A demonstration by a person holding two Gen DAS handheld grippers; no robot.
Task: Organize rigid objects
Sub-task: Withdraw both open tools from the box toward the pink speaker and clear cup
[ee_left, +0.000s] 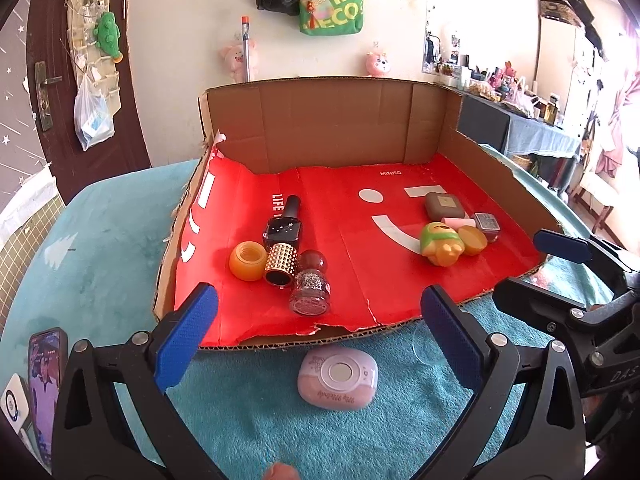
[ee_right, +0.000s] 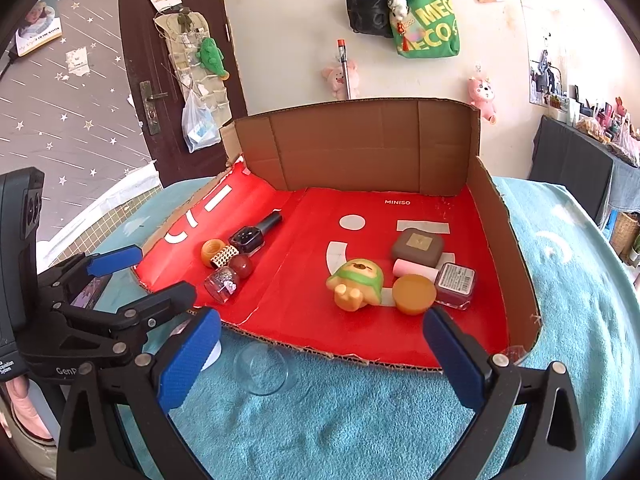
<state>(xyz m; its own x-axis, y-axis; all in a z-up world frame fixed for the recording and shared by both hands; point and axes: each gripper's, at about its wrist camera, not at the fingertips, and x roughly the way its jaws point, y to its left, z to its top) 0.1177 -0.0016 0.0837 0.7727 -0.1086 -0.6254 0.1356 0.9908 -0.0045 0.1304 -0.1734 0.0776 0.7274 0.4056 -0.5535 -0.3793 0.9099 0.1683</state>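
Note:
A red-lined cardboard tray lies on the teal towel. At its left sit an orange jar, a gold-studded bottle, a black bottle and a glitter bottle. At its right are a green-hooded toy, an orange lid, a brown case, a pink tube and a labelled jar. My left gripper is open at the tray's front edge, above a pink compact. My right gripper is open too, holding nothing.
A clear glass rests on the towel in front of the tray, between the two grippers. A phone lies at the near left. The tray's cardboard walls stand at the back and right. A cluttered side table stands at the far right.

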